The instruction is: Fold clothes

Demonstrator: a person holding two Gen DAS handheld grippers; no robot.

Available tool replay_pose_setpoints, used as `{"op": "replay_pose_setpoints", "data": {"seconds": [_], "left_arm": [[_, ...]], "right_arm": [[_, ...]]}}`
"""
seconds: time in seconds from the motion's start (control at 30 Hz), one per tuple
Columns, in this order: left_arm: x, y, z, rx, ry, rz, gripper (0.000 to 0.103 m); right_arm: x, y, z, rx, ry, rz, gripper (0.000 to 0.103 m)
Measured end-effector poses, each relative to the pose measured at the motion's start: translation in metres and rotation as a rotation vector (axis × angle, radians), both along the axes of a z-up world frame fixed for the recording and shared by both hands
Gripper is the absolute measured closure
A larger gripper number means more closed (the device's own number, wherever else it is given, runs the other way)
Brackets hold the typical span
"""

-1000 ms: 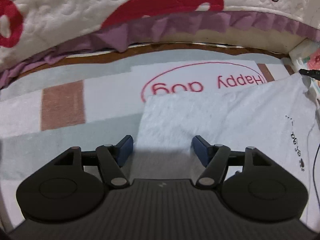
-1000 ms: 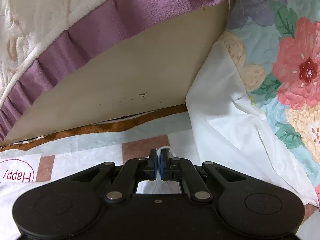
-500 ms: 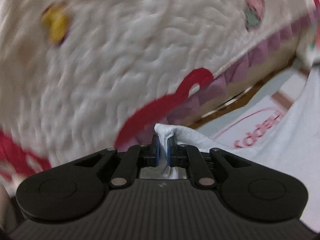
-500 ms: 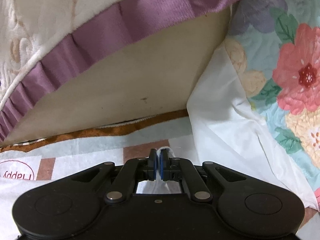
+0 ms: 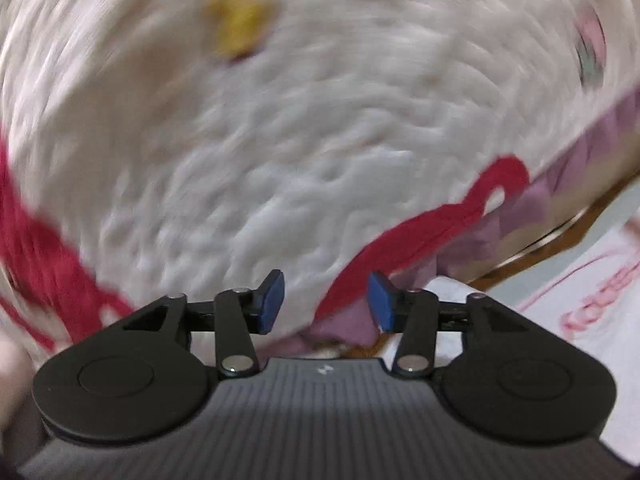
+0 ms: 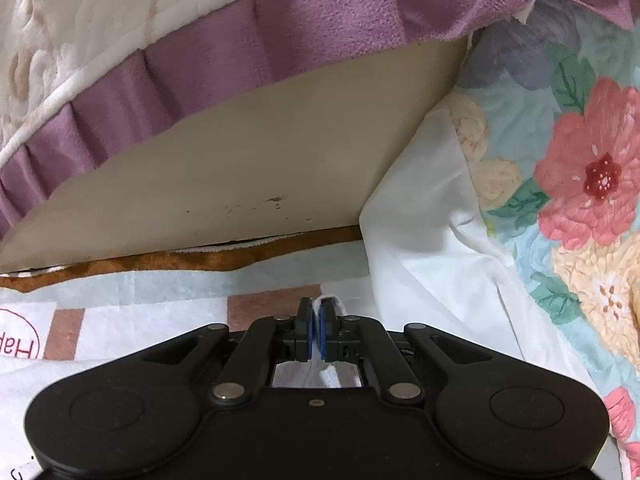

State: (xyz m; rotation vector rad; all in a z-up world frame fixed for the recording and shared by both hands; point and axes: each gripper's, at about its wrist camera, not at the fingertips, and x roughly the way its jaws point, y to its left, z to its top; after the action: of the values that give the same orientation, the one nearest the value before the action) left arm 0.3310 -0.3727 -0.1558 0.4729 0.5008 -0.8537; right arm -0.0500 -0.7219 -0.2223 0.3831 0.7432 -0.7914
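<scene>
Right gripper (image 6: 316,330) pinches the white shirt (image 6: 308,376) edge, left gripper (image 5: 323,304) opening empty, so regrab before folding.

Matt black plastic tongs (image 6: 316,334) pinch soft white cloth (image 6: 334,304); above it, a plush quilted blanket (image 6: 100,20) with velvety purple trim (image 6: 280,28).

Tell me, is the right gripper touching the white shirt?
Touching. The right wrist view shows the right gripper shut, with a fold of the white shirt pinched between its blue pads.
</scene>
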Motion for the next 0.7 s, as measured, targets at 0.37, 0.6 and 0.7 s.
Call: {"op": "replay_pose_setpoints", "data": {"seconds": [0.37, 0.6, 0.7], "left_arm": [[0.02, 0.038, -0.049, 0.067, 0.581, -0.128, 0.036], [0.029, 0.02, -0.051, 0.036, 0.413, 0.019, 0.095], [0.039, 0.025, -0.035, -0.07, 0.392, 0.101, 0.1]], "right_arm": [[0.001, 0.005, -0.006, -0.009, 0.007, -0.028, 0.099], [0.002, 0.01, -0.007, -0.036, 0.014, -0.023, 0.099], [-0.001, 0.011, -0.004, -0.065, -0.005, -0.008, 0.1]]}}
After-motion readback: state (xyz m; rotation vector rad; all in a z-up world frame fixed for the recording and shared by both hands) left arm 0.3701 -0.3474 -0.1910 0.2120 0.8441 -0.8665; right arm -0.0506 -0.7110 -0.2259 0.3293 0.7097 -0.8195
